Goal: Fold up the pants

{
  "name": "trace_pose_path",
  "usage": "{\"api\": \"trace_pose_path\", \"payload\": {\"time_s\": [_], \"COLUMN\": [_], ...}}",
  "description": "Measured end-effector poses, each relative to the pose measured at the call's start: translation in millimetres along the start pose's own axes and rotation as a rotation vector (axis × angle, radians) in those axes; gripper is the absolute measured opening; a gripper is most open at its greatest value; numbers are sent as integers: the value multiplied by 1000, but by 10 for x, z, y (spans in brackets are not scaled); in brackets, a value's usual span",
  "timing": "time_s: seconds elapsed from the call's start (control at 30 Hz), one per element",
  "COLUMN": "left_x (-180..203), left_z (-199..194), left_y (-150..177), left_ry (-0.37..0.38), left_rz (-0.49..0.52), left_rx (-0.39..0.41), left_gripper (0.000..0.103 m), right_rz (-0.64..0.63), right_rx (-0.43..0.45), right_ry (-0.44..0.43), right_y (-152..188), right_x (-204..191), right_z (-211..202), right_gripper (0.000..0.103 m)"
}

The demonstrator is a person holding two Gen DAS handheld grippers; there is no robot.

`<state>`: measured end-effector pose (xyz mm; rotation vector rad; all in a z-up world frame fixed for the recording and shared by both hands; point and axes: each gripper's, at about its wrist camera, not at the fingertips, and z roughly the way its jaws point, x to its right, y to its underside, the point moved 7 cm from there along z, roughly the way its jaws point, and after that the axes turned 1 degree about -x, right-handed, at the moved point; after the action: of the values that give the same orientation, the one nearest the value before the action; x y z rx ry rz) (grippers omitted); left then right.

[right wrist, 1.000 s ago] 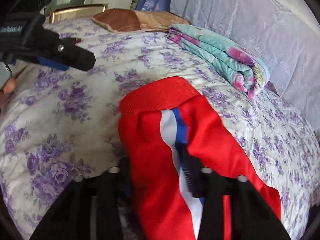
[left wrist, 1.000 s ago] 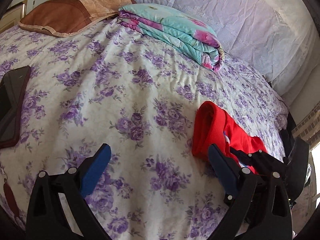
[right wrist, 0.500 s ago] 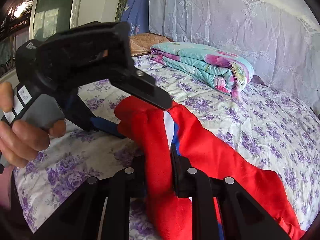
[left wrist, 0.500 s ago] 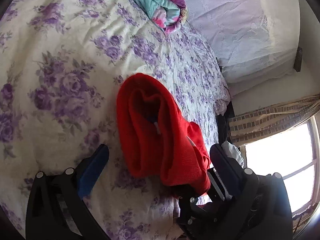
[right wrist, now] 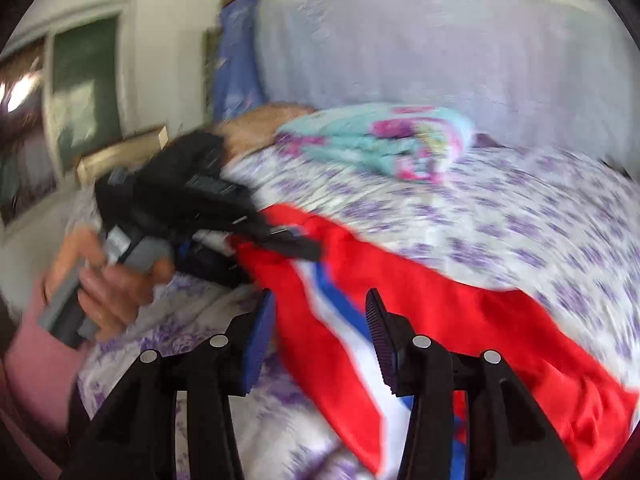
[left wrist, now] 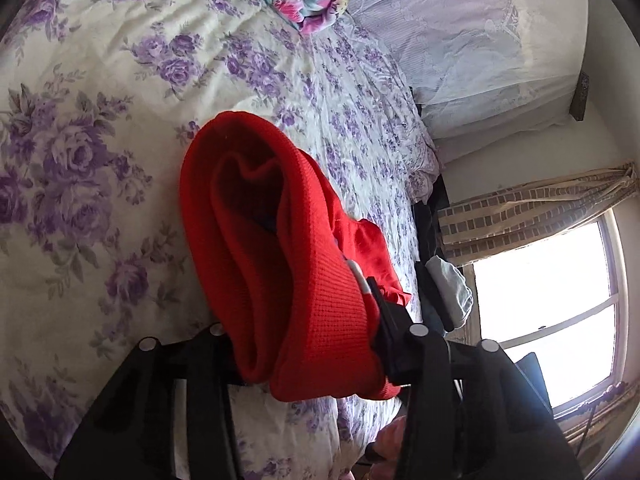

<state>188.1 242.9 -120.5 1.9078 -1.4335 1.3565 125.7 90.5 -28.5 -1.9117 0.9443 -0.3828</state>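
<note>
The red pants with a white and blue side stripe lie on the floral bedsheet. My left gripper is shut on the ribbed red waistband, which bunches between its fingers. In the right wrist view the pants stretch across the bed, and the left gripper grips their upper end. My right gripper is open, its fingers on either side of the striped seam, apart from the cloth. That view is blurred by motion.
A folded teal and pink blanket lies at the head of the bed by a lilac headboard cover. A brown pillow lies beside it. A window and curtain are past the bed's edge.
My left gripper closed on the waistband. My right gripper let go of the pants and opened, and its view swung upward.
</note>
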Motion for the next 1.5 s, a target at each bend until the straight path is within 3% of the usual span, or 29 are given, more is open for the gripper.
{"api": "trace_pose_path", "payload": {"time_s": [0.03,0.07,0.1,0.17,0.23,0.27,0.5,0.67,0.8,1.07,1.17,1.23,1.3,1.37,1.43,1.5], "left_x": [50,65,111,215,302,378,1186,1859,2109,1885,1839,1873,1952,2063,2163,2179], "left_z": [-14,-58,-71,-78,-91,-69,140,626,1227,2318,2468,2466,2453,2378,2131,1831], "left_y": [12,18,20,23,30,35,177,335,491,767,851,910,933,990,973,866], "left_ry": [11,22,41,70,107,130,233,303,269,47,-28,-42,-31,-3,20,-19], "left_rz": [20,33,48,77,92,98,222,305,337,317,352,376,383,397,458,519], "left_rx": [11,19,30,48,59,60,17,-74,-168,-350,-373,-372,-380,-373,-302,-186], "left_gripper": [43,43,43,42,42,42,38,38,38,38,39,49,68,77,82,91], "right_rz": [57,107,149,182,189,218,284,330,389,460,498,519,560,612,637,636], "right_rx": [29,52,59,-12,-221,-196,-179,-153,-105,-91,-85,-52,-7,60,114,154], "right_ry": [39,71,96,197,269,230,178,143,119,-14,-39,-35,-27,14,77,135], "right_y": [15,48,106,325,740,815,815,861,926,1258,1294,1303,1319,1326,1313,1264], "right_x": [170,332,485,764,985,1014,1107,1095,1086,1067,1150,1245,1375,1558,1719,1844], "right_z": [-134,-259,-360,-376,-115,-108,-121,-140,-261,-619,-871,-1056,-1226,-1415,-1568,-1670], "right_gripper": [34,11,4,4,4,2,1,1,1,1,7,7,12,36,50,57]}}
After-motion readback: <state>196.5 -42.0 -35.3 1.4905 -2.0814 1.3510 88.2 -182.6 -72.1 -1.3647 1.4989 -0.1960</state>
